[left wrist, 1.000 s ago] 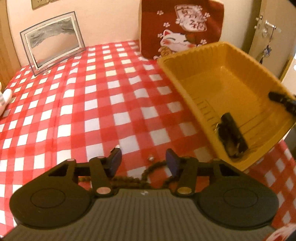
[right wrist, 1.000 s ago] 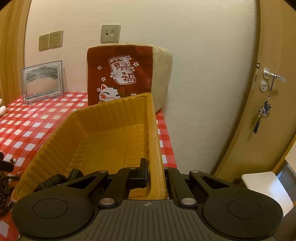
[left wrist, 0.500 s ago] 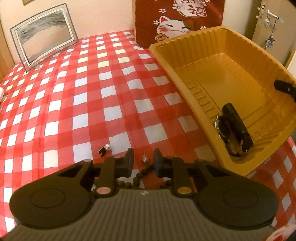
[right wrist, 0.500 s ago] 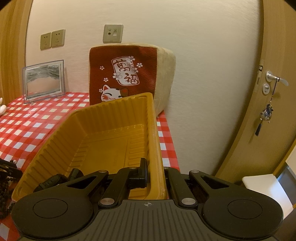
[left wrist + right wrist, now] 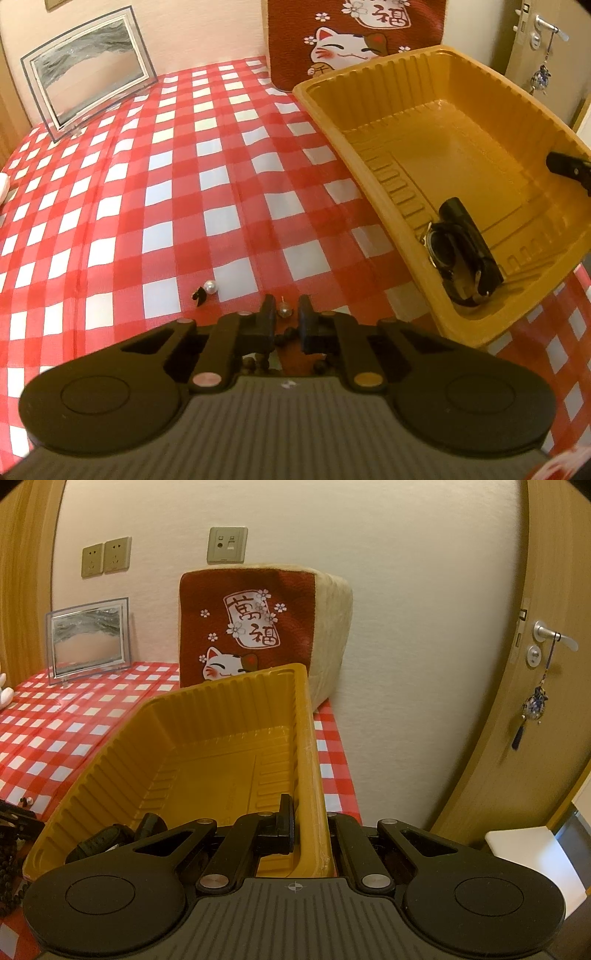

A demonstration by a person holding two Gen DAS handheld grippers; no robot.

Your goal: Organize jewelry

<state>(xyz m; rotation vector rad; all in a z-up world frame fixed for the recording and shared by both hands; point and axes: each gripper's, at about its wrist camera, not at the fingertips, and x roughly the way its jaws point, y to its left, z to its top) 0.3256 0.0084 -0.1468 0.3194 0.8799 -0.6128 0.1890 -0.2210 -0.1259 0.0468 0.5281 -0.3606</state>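
Red-and-white checked cloth covers the table, and on its right side sits a yellow plastic tray tipped up at its near right edge. The right gripper is clenched on that tray's right wall, one finger inside and one outside. A black wristwatch lies in the tray's near corner. Over the near part of the cloth, the left gripper has its fingers drawn close together around a strand of dark bead bracelet, whose beads show between and under them; whether they actually pinch it I cannot tell. A pearl earring lies just beyond the fingertips, and a second pearl with a small black piece rests to the left. Far off stand a framed picture and a red cat cushion.
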